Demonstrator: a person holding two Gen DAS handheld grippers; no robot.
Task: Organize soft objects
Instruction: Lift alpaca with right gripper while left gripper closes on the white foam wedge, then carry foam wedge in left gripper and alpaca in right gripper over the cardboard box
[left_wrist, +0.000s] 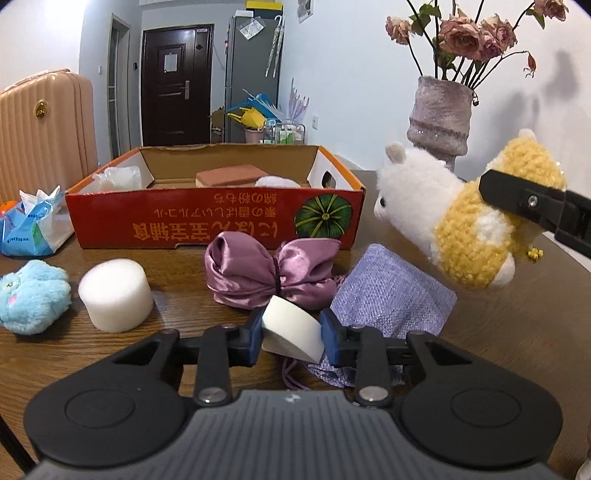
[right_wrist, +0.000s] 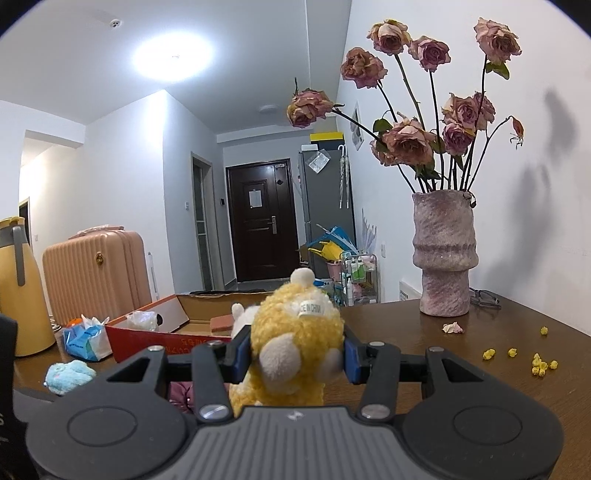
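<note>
My left gripper (left_wrist: 291, 330) is shut on a white wedge-shaped sponge (left_wrist: 295, 338), held low over the brown table. Just beyond it lie a purple satin pouch (left_wrist: 266, 273) and a lavender cloth bag (left_wrist: 391, 291). To the left sit a white foam cylinder (left_wrist: 116, 295) and a blue plush (left_wrist: 31, 295). My right gripper (right_wrist: 295, 354) is shut on a yellow-and-white alpaca plush (right_wrist: 295, 325), which hangs in the air right of the red cardboard box (left_wrist: 184, 221). That box holds a brown sponge (left_wrist: 229, 174) and white soft items.
A purple vase (left_wrist: 439, 114) of dried roses stands at the back right of the table. A blue-and-white plastic bag (left_wrist: 33, 221) lies left of the box. A yellow jug (right_wrist: 18, 288) stands far left; yellow crumbs (right_wrist: 535, 360) and glasses (right_wrist: 485, 297) lie at the right.
</note>
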